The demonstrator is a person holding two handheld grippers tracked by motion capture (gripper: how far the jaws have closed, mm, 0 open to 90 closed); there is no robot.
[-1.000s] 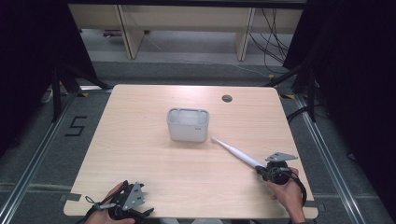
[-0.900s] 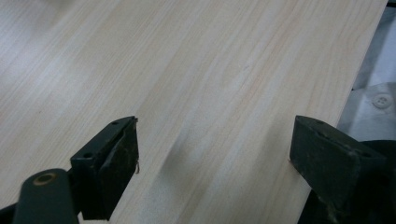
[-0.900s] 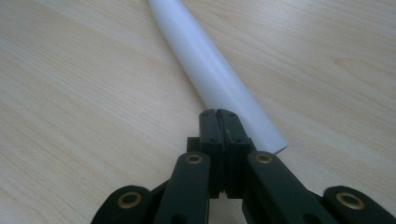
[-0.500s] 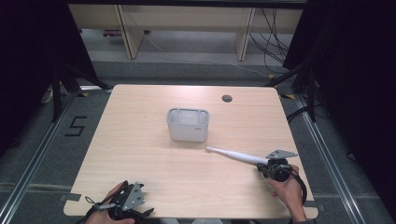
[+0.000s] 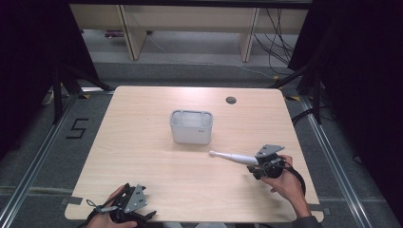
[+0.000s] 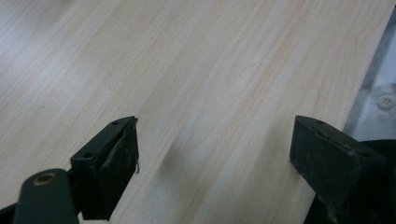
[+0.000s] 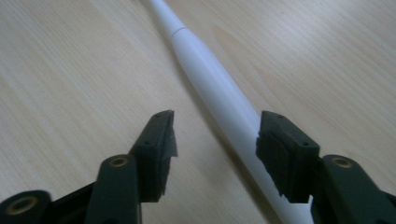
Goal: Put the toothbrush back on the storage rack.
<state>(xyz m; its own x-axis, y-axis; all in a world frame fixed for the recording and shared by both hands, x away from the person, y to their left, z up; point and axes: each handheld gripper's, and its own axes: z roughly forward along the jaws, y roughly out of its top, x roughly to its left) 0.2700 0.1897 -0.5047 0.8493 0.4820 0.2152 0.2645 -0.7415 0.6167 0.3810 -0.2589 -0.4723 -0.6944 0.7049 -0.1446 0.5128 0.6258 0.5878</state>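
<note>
Right jaws [image 7: 212, 154] just opened, long white tapered plastic wand [image 7: 219, 93] loose between, lying on light wooden table [image 5: 142, 156]. Left jaws [image 6: 215, 172] wide, empty. Risk: withdrawing pad nudges wand, rolls off.

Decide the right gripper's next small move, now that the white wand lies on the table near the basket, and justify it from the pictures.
Probably draw the right gripper back off the white wand. Its jaws have just been opening; the wand lies flat on the table between them, against one pad, short of the grey basket. The left gripper rests open nearby.
</note>
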